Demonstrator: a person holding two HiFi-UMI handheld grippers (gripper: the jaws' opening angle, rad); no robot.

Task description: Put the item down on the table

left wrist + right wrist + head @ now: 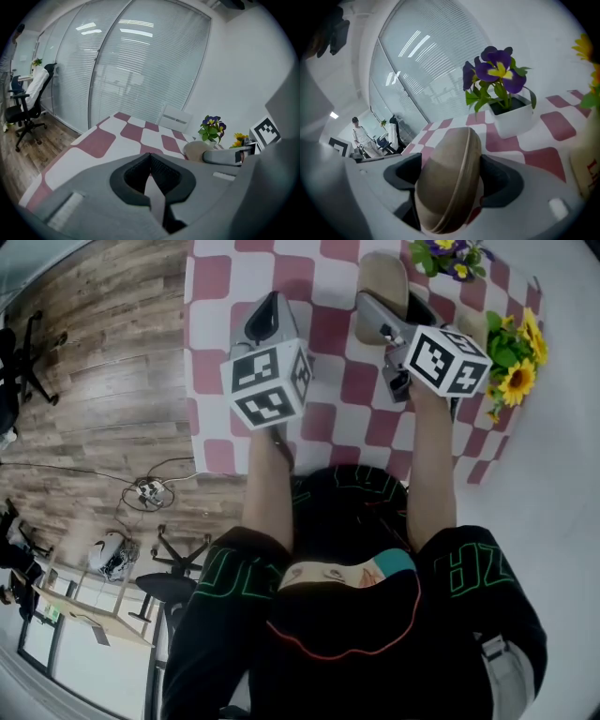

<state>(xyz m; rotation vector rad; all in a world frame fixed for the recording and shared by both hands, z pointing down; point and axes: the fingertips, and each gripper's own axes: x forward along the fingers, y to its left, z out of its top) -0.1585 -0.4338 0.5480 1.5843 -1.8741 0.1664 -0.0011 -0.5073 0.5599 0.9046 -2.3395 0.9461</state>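
Observation:
A beige oval hard case (381, 289) is clamped between the jaws of my right gripper (379, 322), above the far part of the red-and-white checked table (330, 411). In the right gripper view the case (448, 183) fills the gap of the right gripper (451, 174), standing on edge with its seam toward the camera. My left gripper (271, 304) hovers over the table's left half. Its jaws (151, 158) are pressed together with nothing between them. From the left gripper view the case (195, 150) and the right gripper (226, 156) show at the right.
A white pot of purple pansies (510, 112) stands at the table's far edge, just beyond the case. Sunflowers (517, 354) stand at the right edge, and a pale bottle (586, 164) at the far right. Left of the table are wooden floor and an office chair (27, 104).

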